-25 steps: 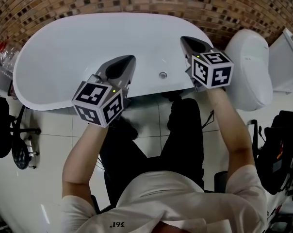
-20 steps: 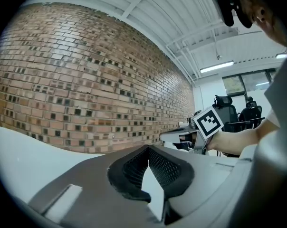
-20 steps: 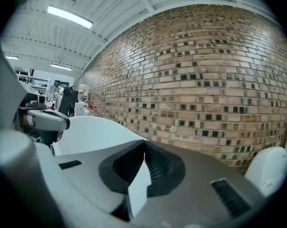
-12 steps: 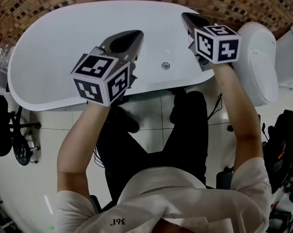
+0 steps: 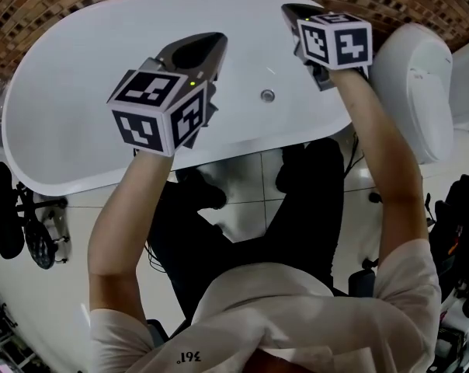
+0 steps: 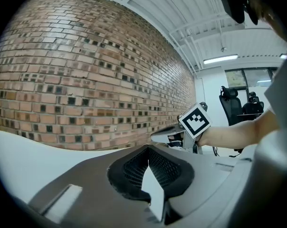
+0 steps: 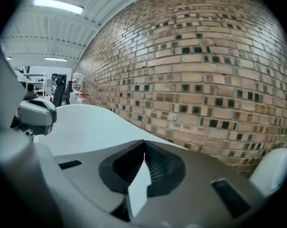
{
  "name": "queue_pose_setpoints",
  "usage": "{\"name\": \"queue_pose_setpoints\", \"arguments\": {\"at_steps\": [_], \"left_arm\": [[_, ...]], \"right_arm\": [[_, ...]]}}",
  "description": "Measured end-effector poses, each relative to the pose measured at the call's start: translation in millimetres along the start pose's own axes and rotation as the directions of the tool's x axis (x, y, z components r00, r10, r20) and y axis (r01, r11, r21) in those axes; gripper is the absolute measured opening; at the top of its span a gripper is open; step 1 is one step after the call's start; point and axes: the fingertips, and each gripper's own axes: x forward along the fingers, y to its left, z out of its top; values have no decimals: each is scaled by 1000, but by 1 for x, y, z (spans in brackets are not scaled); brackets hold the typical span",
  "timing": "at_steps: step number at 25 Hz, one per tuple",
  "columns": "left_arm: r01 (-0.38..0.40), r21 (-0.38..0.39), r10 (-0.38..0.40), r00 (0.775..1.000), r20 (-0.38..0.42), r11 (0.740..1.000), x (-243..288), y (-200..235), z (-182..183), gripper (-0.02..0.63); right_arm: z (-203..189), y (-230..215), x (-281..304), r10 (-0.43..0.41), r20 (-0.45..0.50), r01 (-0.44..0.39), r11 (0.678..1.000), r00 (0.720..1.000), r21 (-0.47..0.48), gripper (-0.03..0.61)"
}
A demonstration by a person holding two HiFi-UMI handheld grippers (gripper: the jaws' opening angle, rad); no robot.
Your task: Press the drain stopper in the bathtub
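Over the tub (image 5: 79, 92) I hold the left gripper (image 5: 217, 43) and right gripper (image 5: 289, 11), both jaws closed and empty. The stopper (image 5: 267, 95) sits by the tub's near rim between them. It looks small, stiff and likely slick metal, so I'd press its centre.

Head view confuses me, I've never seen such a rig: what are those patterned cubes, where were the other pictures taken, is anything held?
A person stands at a white bathtub with a two-jaw tool in each hand; the cubes are part of those. The head view looks down from the person's head. The others come from cameras on the left tool and right tool, facing a brick wall. Both tools are shut, holding nothing. The drain stopper lies untouched in the tub.
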Motion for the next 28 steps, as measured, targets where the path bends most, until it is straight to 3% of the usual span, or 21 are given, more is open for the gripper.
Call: {"name": "queue_pose_setpoints", "arguments": {"at_steps": [16, 28], "left_arm": [[14, -79, -24, 992, -128, 997, 84, 47, -83, 6], [-1, -152, -31, 977, -211, 988, 108, 66, -149, 6]], "right_arm": [[-93, -20, 129, 17, -197, -13, 1000, 980, 23, 15], [-176, -23, 188, 27, -338, -16, 999, 941, 36, 15]]}}
